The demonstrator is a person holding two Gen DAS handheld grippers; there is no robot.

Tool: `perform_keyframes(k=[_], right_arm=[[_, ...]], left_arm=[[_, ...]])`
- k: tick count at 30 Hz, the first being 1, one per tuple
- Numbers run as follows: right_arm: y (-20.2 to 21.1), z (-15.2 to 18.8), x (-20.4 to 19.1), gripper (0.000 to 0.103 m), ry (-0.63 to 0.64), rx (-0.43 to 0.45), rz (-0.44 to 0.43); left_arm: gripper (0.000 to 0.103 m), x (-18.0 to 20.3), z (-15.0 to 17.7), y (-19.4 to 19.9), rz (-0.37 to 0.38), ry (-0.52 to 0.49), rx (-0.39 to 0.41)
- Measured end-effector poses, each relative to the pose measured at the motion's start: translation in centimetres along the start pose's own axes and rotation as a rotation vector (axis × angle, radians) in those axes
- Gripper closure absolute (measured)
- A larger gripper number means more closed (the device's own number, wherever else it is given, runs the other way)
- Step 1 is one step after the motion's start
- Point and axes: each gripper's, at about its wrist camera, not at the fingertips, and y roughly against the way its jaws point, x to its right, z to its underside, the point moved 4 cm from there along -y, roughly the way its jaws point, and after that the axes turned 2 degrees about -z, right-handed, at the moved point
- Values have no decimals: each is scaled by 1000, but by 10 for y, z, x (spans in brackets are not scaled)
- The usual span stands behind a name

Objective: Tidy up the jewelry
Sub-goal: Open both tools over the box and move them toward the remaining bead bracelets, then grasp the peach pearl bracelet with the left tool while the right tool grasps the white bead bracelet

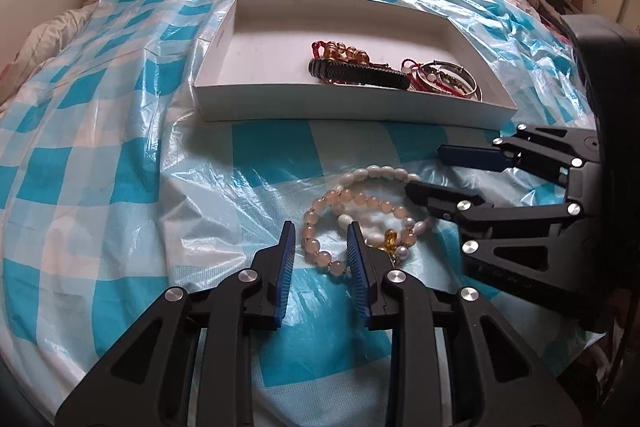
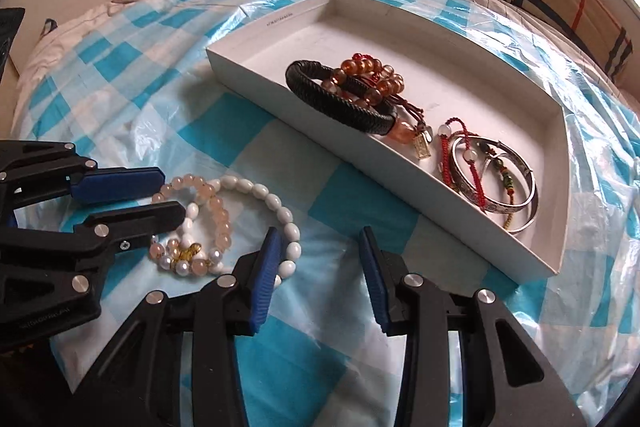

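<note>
Left wrist — pink bead bracelet (image 1: 320,227) | round, glossy, pale beads

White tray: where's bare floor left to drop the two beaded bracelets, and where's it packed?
The white tray is bare along its far wall and at the end beyond the black bracelet. It is crowded along the near wall: black bracelet over amber beads, then silver bangles tangled with red cords. Only a thin gap separates the clusters.
</note>
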Motion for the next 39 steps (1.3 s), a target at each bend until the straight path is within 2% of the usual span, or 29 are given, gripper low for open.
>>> perform_keyframes(k=[5,10,16,17,20,21,29,39], right_arm=[[17,25,17,64,0,-49,76],[36,46,26,63,-14,-72,104],[32,42,19,63,-29,-34,99],[31,42,17,64,-35,-27,96],[32,46,11,76,-41,-10,81],[33,48,9,82,-39,-8,73],[41,55,9,87,-47,-8,40],[39,58,9,87,-63,-8,48]], left_arm=[[79,5,4,6,-11,-32,-4],[79,10,4,11,-12,-44,-6],[81,14,2,6,-13,-52,-23],[89,16,3,7,-4,-56,-27],[94,21,5,12,16,-70,-28],[94,23,5,14,20,-74,-25],[94,27,6,18,18,-79,-19],[94,28,7,16,6,-88,-28]])
